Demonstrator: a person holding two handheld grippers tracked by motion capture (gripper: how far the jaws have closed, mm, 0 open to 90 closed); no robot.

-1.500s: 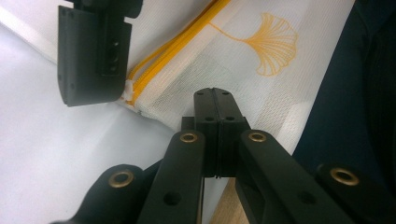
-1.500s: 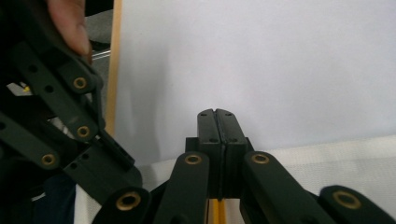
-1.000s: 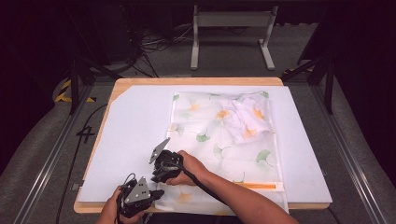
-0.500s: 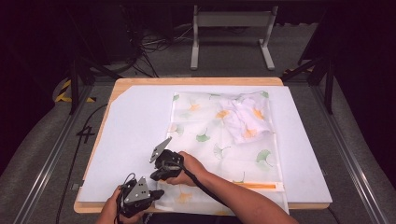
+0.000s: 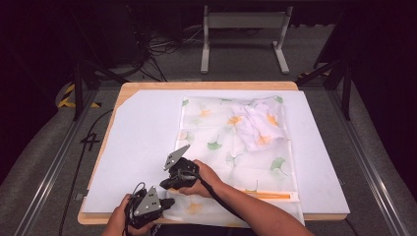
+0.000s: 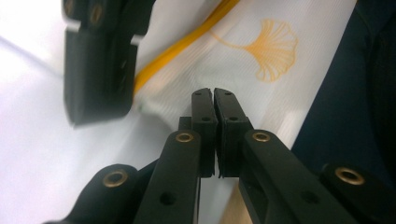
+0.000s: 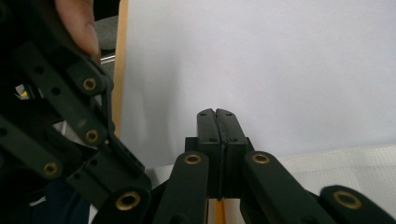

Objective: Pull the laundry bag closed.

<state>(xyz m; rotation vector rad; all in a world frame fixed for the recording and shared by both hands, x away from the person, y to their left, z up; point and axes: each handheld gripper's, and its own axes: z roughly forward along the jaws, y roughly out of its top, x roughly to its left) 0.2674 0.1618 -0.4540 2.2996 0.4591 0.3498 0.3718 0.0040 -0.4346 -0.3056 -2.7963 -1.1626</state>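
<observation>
Black-jawed, the left gripper (image 5: 167,201) at the desk's (image 5: 147,88) near edge and the right gripper (image 5: 169,184) just beyond both have their jaws pressed together on the near-left corner of the white leaf-printed mesh bag (image 5: 231,142), which spreads from the near edge toward the far right.

The high view looks down on the table (image 5: 142,128); both gripper views sit close over its near-left corner.
</observation>
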